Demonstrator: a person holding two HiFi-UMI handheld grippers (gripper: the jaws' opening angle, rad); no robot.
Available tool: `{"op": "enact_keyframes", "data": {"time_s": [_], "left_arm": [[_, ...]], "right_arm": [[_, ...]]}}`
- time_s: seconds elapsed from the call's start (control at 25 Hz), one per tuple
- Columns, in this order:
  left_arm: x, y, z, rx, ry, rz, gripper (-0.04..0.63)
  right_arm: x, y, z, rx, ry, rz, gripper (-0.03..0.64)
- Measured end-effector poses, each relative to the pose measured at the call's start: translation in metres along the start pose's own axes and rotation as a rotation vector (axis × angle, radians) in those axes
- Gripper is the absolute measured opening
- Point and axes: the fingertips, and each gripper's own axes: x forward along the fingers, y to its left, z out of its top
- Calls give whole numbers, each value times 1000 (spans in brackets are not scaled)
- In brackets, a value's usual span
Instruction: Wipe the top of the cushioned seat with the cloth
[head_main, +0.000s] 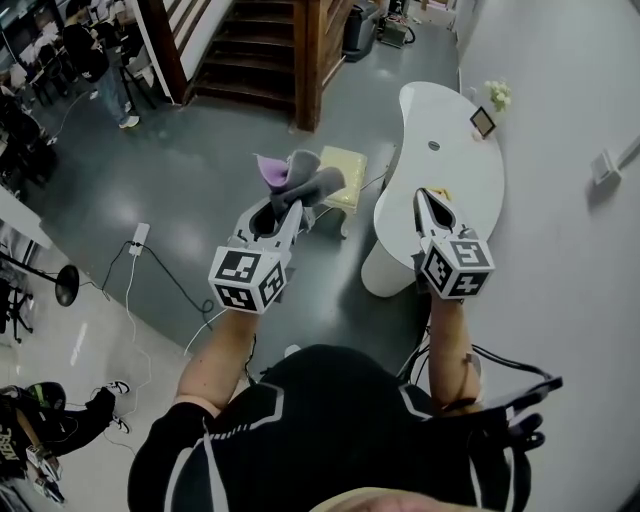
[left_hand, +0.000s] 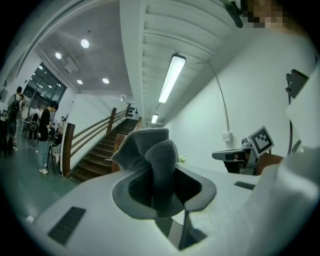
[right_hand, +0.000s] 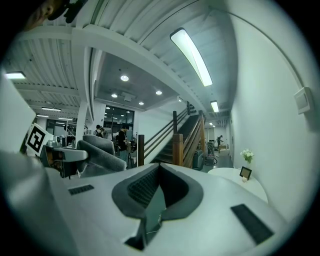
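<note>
Your left gripper (left_hand: 159, 186) is pinching the crumpled grey fleece cloth (left_hand: 154, 157), well apart from the pale yellow square cushioned seat (head_main: 343, 165) ahead; your right gripper (right_hand: 159, 172) is hanging closed, empty. Bunched so, the cloth is risking tugging loose once dragging

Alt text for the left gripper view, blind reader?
The left gripper is shut on a bunched grey cloth, held up in the air. Behind, a wooden staircase rises at left and a ceiling light strip runs overhead.
</note>
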Motion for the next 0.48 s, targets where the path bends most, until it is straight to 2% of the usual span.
{"op": "enact_keyframes", "data": {"time_s": [0.24,0.48], "left_arm": [[-18,29,-10,-13,-8,-15,89],[-13,52,-19,-31,-8,-26,89]], "right_arm": [[13,28,-1,-11,-8,-7,6],[32,49,2,-50,1,11,5]]}}
